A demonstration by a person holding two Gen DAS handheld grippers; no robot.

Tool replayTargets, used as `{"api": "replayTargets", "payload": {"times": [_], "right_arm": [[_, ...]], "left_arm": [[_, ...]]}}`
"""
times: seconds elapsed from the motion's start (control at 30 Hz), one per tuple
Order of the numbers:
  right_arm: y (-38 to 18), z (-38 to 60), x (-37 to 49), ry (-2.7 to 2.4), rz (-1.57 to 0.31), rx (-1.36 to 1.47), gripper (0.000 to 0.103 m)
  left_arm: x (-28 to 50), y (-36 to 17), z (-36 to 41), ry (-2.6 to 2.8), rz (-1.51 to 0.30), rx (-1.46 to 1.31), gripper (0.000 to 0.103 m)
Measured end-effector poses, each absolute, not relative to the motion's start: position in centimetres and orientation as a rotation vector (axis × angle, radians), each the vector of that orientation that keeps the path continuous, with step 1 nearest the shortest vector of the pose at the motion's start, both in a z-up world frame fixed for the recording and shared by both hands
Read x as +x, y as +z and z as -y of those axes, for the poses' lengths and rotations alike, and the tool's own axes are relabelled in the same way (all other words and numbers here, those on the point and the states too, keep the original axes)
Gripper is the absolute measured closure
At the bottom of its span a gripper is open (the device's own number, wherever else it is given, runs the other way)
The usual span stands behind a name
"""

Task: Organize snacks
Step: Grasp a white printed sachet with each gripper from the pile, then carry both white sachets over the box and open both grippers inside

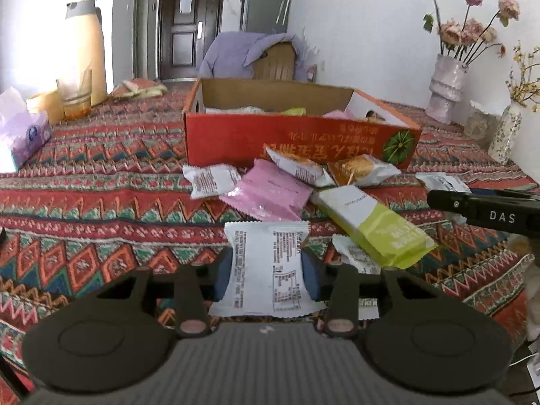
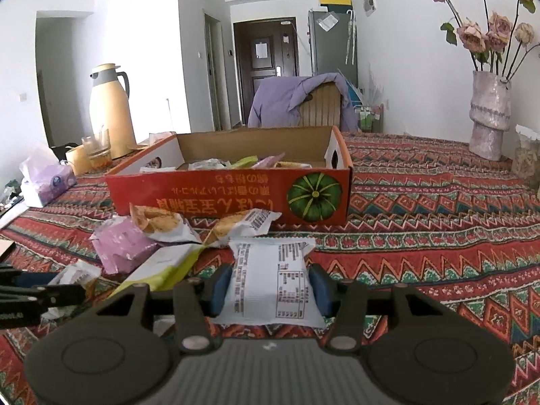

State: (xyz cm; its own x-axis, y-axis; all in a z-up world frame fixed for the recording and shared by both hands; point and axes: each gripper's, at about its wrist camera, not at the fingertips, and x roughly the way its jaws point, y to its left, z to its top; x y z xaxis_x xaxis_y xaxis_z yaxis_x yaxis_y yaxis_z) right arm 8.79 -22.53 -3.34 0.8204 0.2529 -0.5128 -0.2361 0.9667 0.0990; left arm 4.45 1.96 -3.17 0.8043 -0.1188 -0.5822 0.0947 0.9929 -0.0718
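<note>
My left gripper (image 1: 266,275) is shut on a white snack packet (image 1: 270,263), held just above the patterned tablecloth. My right gripper (image 2: 270,285) is shut on another white snack packet (image 2: 271,280). An open red cardboard box (image 1: 297,141) with several snacks inside stands beyond both; it also shows in the right wrist view (image 2: 236,195). In front of it lie loose packets: a pink one (image 1: 270,192), a green-and-white one (image 1: 378,226), a small white one (image 1: 211,179) and orange ones (image 1: 361,168). The right gripper's arm (image 1: 486,209) shows at the right edge of the left wrist view.
A cream thermos (image 2: 109,111), a glass (image 2: 96,152) and a tissue box (image 2: 47,182) stand at the back left. A vase of dried flowers (image 2: 489,114) and a jar (image 2: 526,158) stand at the back right. A chair with a purple jacket (image 2: 297,101) is behind the table.
</note>
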Motion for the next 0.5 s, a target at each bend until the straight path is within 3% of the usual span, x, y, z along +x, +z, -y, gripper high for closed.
{"api": "replayTargets", "payload": {"times": [0.5], "right_arm": [[-1.3, 22.5, 9.7, 0.254, -0.471, 0.034, 0.054]], "left_arm": [[6.4, 1.2, -2.1, -0.101, -0.485, -0.041, 0.06]]}}
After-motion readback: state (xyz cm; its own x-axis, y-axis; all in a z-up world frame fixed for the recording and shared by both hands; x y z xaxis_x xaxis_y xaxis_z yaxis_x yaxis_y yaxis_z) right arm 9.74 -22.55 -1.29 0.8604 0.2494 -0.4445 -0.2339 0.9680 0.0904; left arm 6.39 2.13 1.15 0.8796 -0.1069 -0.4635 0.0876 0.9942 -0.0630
